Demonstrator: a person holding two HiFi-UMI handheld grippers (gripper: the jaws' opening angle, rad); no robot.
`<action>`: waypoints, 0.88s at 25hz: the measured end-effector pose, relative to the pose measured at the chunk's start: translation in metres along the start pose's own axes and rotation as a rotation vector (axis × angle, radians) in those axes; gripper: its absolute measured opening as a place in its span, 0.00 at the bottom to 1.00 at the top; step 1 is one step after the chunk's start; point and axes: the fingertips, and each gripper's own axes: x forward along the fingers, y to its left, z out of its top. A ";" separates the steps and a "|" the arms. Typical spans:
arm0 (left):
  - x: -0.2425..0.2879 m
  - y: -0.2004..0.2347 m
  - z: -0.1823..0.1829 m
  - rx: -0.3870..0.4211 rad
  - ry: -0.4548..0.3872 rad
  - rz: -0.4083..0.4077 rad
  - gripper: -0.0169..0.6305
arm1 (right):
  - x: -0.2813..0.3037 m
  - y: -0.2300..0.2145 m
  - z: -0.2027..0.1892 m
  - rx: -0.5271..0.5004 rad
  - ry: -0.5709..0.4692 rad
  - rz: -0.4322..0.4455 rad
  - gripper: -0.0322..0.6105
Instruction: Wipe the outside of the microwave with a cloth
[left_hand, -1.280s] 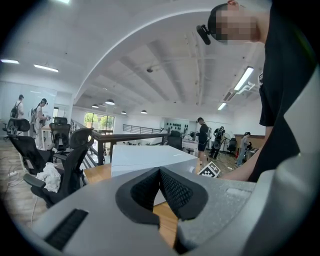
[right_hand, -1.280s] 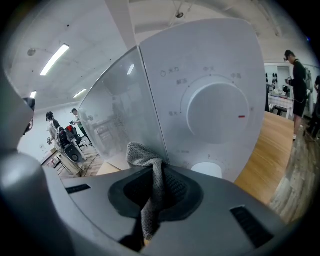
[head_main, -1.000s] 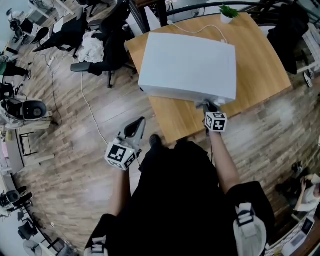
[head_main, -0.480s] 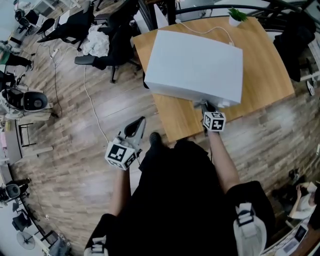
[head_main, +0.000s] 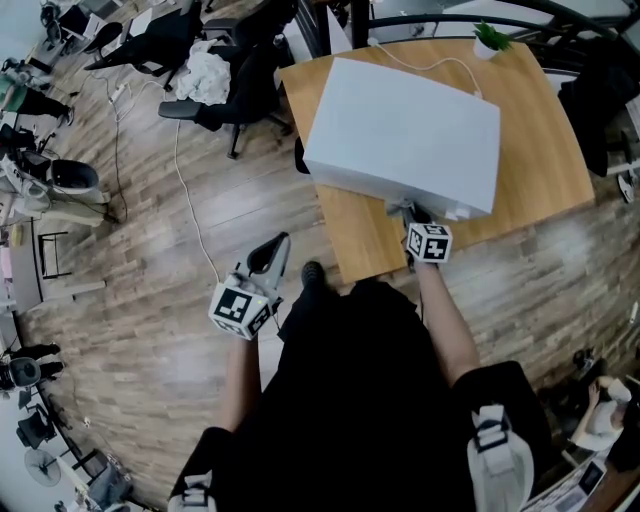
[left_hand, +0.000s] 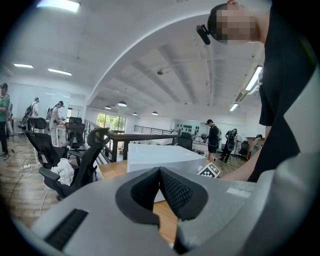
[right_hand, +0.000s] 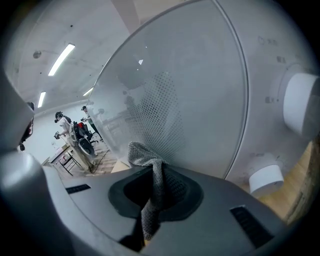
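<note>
My R gripper (right_hand: 156, 186) clamps grey cloth (right_hand: 144, 154) at microwave (head_main: 400, 130) door; L gripper (left_hand: 160, 175) jaws together, empty.

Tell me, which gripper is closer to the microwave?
Right. The right gripper is at the microwave front, its grey cloth by the door; the left gripper hangs over the floor, off the table.

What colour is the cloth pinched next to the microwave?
The cloth is grey; the right gripper view shows it best.
</note>
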 end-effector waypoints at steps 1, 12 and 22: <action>0.000 0.001 0.001 0.000 -0.001 0.000 0.03 | 0.001 0.001 0.001 0.001 0.001 0.002 0.08; -0.013 0.016 0.000 -0.006 0.007 0.014 0.03 | 0.014 0.026 0.010 0.006 -0.014 0.018 0.08; -0.028 0.042 0.007 -0.002 -0.009 0.016 0.03 | 0.028 0.058 0.019 0.022 -0.015 0.025 0.08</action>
